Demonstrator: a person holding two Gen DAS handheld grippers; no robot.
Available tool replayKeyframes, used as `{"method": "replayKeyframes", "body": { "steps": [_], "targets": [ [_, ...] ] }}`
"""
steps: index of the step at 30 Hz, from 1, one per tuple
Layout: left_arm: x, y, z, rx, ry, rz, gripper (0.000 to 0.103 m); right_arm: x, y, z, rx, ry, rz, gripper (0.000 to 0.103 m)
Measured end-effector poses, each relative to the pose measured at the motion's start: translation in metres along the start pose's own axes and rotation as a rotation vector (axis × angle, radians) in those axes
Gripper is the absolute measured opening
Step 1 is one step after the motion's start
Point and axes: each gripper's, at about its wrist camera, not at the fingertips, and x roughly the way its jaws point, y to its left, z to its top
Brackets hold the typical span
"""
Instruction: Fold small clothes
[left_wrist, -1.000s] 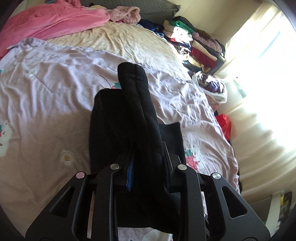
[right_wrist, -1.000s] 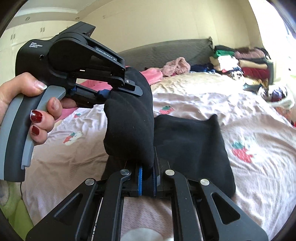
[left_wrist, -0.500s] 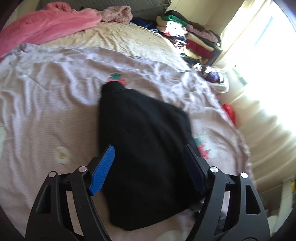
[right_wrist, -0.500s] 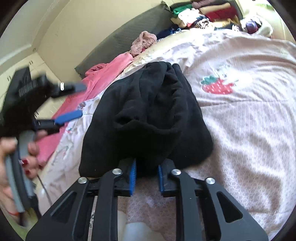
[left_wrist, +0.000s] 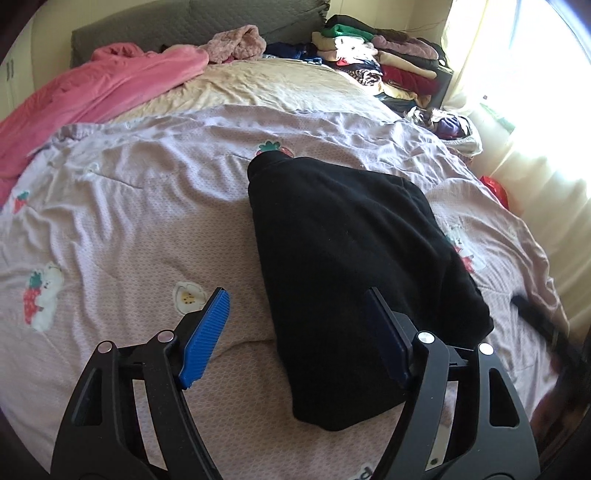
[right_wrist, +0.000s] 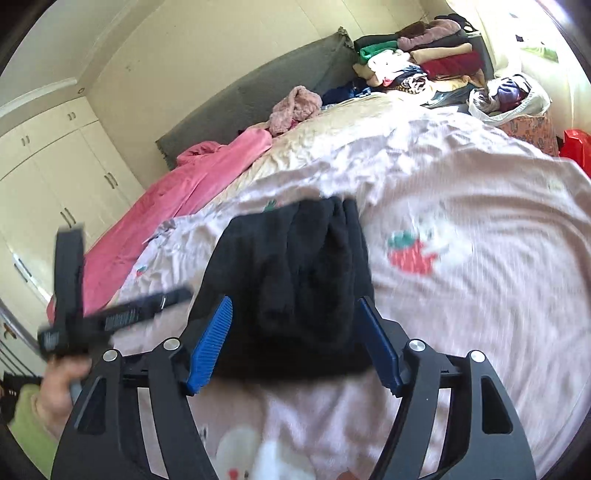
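A black garment (left_wrist: 354, 266) lies folded flat on the lilac strawberry-print bedsheet (left_wrist: 147, 229). My left gripper (left_wrist: 299, 336) is open, its blue pads wide apart above the garment's near left edge, holding nothing. In the right wrist view the same black garment (right_wrist: 295, 280) lies between the open pads of my right gripper (right_wrist: 295, 343), which holds nothing. The left gripper's body (right_wrist: 92, 314) shows blurred at the left of the right wrist view, and the right gripper shows as a dark blur (left_wrist: 543, 325) at the right of the left wrist view.
A pink blanket (left_wrist: 92, 88) lies at the bed's far left and a beige cover (left_wrist: 266, 88) beyond the sheet. A pile of folded clothes (left_wrist: 376, 55) sits at the far right by a grey headboard (left_wrist: 184, 26). White wardrobes (right_wrist: 48, 177) stand at the left.
Both grippers have let go of the black garment, which dropped flat onto the sheet. The left opened first, then the right; both have pulled back from it.
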Motion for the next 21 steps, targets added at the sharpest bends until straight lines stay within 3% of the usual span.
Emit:
{"method": "replayKeyframes", "body": {
  "steps": [2,6,10,11,12,13,14,19,21],
  "targets": [
    [-0.001,0.002,-0.002,0.005,0.001,0.009,0.067,0.021,-0.006,0.02,0.019,0.066,-0.006,0.081],
    [-0.004,0.005,-0.003,0.011,-0.009,0.018,0.067,0.065,-0.012,0.04,0.049,0.183,0.016,0.081],
    [-0.006,0.007,-0.006,0.024,-0.015,0.029,0.067,0.095,-0.007,0.041,0.032,0.242,-0.039,0.083],
    [-0.006,0.008,-0.006,0.025,-0.014,0.03,0.067,0.102,-0.007,0.039,0.032,0.255,-0.043,0.079],
    [-0.006,0.008,-0.006,0.025,-0.013,0.03,0.067,0.104,-0.006,0.038,0.027,0.261,-0.036,0.047],
    [-0.006,0.008,-0.007,0.029,-0.014,0.028,0.067,0.109,-0.005,0.036,0.008,0.268,-0.025,0.025],
    [-0.007,0.008,-0.008,0.032,-0.016,0.028,0.067,0.109,-0.005,0.036,0.0,0.27,-0.012,0.019],
    [-0.01,0.007,-0.014,0.048,-0.023,0.015,0.067,0.096,0.003,0.036,-0.125,0.22,-0.078,0.017],
    [-0.009,0.007,-0.017,0.047,-0.017,0.014,0.067,0.104,0.0,0.03,-0.138,0.238,-0.116,0.024]
  ]
}}
